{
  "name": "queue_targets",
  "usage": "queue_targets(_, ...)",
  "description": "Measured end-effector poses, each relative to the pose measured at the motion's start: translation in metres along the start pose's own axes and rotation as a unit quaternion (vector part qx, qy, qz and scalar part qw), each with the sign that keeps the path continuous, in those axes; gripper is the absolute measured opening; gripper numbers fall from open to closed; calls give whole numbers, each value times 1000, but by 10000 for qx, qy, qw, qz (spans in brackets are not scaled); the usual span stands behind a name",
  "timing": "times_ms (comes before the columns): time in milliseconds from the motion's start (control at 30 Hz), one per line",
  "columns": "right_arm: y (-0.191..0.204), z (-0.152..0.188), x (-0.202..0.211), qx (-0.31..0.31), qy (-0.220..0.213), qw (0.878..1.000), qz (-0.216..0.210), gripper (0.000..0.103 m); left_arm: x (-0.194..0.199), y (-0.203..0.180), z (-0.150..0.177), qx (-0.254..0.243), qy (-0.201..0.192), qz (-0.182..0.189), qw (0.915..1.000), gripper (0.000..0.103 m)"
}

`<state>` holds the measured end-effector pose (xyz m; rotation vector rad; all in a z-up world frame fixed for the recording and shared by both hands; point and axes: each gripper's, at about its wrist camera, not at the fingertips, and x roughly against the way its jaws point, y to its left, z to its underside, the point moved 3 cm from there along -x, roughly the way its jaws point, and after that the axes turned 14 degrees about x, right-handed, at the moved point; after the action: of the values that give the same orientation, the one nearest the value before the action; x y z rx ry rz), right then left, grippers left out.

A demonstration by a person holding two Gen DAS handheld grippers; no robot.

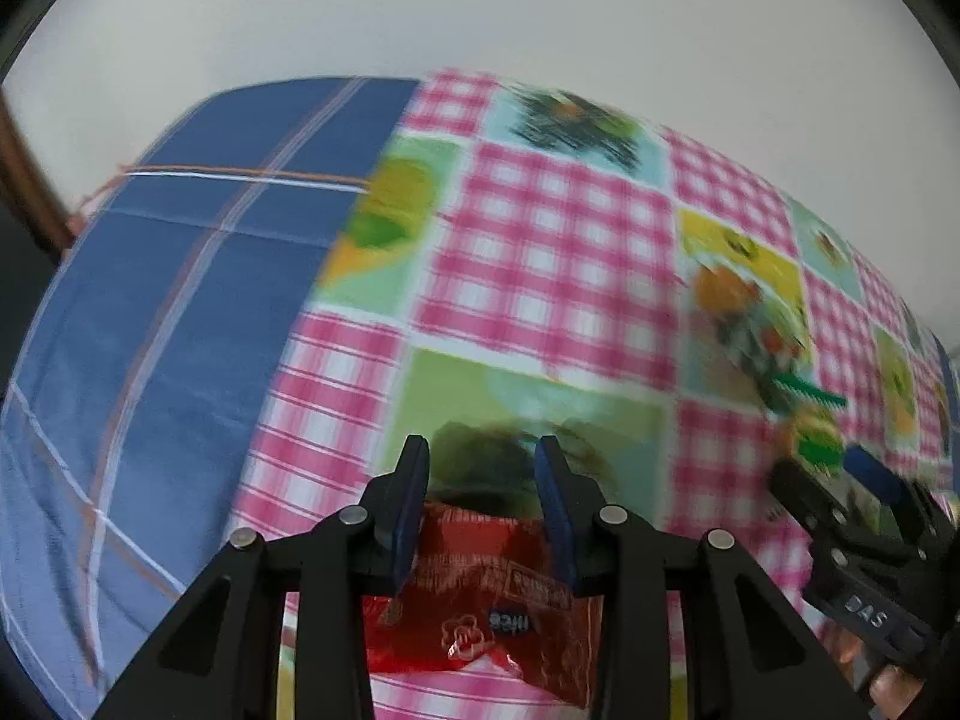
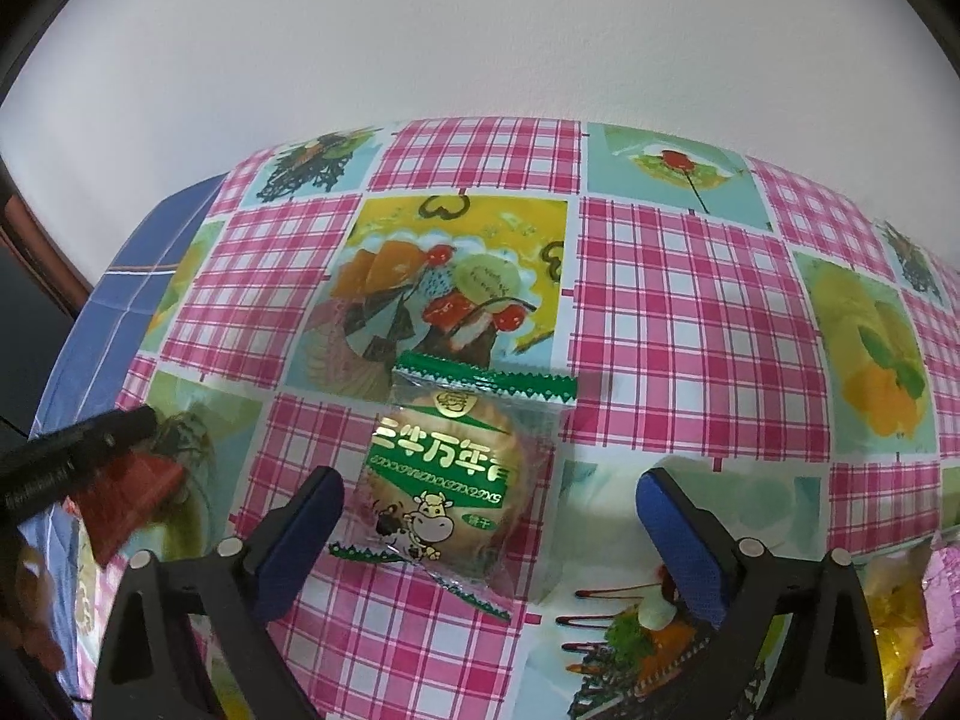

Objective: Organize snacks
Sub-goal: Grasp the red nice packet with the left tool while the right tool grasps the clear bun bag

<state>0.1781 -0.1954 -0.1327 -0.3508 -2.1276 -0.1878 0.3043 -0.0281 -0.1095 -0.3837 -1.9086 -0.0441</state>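
My left gripper (image 1: 483,474) is shut on a red snack packet (image 1: 486,594), held above the cloth; the packet (image 2: 129,495) and left gripper (image 2: 78,456) also show at the left of the right wrist view. A round biscuit in a clear wrapper with green edges (image 2: 453,480) lies flat on the pink checked tablecloth (image 2: 690,312). My right gripper (image 2: 489,498) is open, its fingers on either side of the biscuit's near half, not touching it. The right gripper (image 1: 840,480) and biscuit (image 1: 810,420) appear blurred at the right of the left wrist view.
A blue plaid cloth (image 1: 180,300) covers the surface left of the tablecloth. A white wall (image 2: 480,30) stands behind. Pink and yellow wrapped snacks (image 2: 918,606) lie at the right edge of the right wrist view. A brown wooden frame (image 1: 24,180) is at far left.
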Motion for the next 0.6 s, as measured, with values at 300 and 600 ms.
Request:
queue_targets(300, -6, 1, 1, 36, 6, 9995, 308, 79, -2, -39, 23, -625, 29, 69, 9980, 38)
queue_targets(600, -13, 3, 5, -2, 67, 9989, 459, 60, 0, -65, 47, -917, 102, 202, 9955, 57)
